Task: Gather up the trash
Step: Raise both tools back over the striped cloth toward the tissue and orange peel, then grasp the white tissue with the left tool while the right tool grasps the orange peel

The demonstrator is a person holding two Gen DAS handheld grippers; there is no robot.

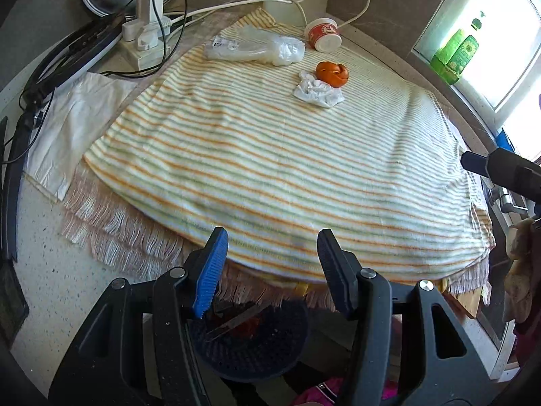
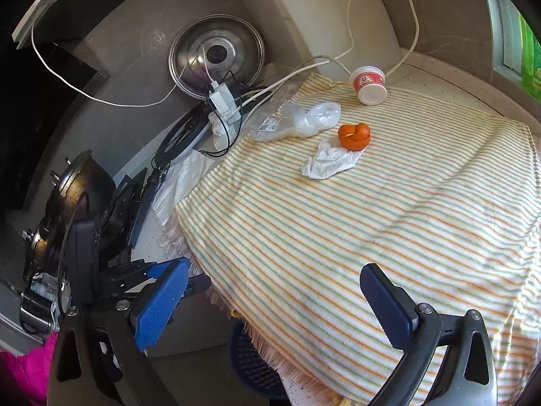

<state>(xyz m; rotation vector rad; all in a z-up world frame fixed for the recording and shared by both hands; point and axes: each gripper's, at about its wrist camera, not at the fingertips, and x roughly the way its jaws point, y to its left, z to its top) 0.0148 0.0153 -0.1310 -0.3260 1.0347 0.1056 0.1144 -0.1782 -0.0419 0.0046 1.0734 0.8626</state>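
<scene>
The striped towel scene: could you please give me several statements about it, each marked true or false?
1. The orange peel touches the crumpled tissue. True.
2. The red-and-white cup stands upright. False: it lies on its side.
3. The left gripper holds the plastic bag. False: it is open and empty.
4. The right gripper is open. True.
5. The dark mesh basket sits on the striped towel. False: it is below the counter edge.

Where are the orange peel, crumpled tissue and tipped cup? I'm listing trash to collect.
orange peel (image 1: pixel 332 73), left wrist view, curled rind.
crumpled tissue (image 1: pixel 318 93), left wrist view, its middle.
tipped cup (image 2: pixel 367 82), right wrist view, red-printed side.
</scene>
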